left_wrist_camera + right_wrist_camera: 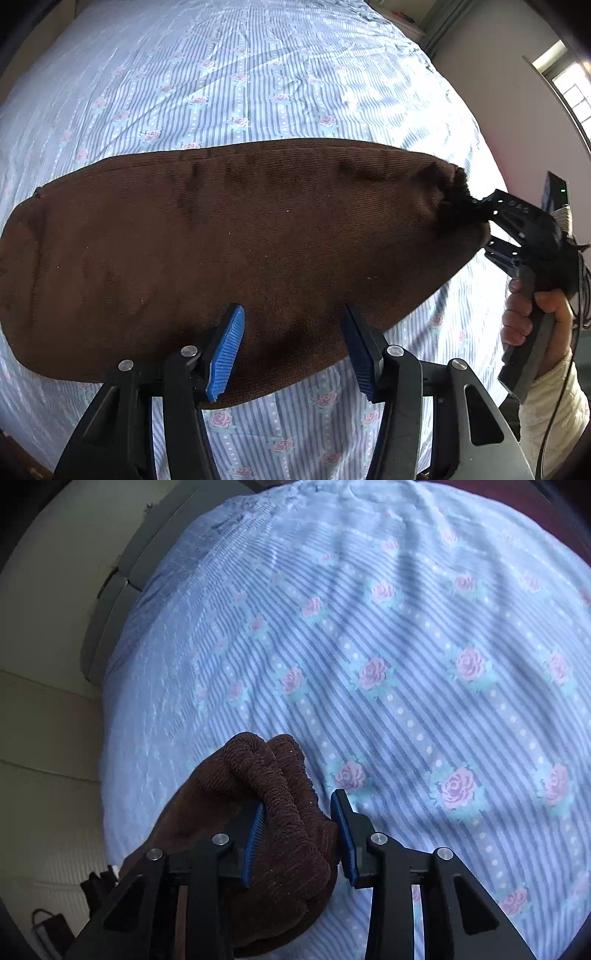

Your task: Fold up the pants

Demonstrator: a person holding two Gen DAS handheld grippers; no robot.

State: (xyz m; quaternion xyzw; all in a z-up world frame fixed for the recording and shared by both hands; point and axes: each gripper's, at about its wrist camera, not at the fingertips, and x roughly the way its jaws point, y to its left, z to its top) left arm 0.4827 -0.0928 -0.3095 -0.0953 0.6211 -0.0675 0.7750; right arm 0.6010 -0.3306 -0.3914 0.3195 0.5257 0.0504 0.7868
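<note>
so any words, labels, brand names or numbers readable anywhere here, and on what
None: no readable text in either view.
The brown pants show no tag or label.
The bedsheet carries only stripes, dots and roses.
The right gripper and left gripper show no markings.

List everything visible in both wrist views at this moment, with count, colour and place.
pants: one, brown, lying flat across the bed, one end bunched
bed sheet: one, pale blue stripes with pink roses, covering the bed
window: one, bright, far right wall
left gripper: one, black with blue fingers, open over the pants' near edge
right gripper: one, black with blue fingers, bunched pants end between them
hand: one, cream sleeve, holding the right gripper's handle
</note>
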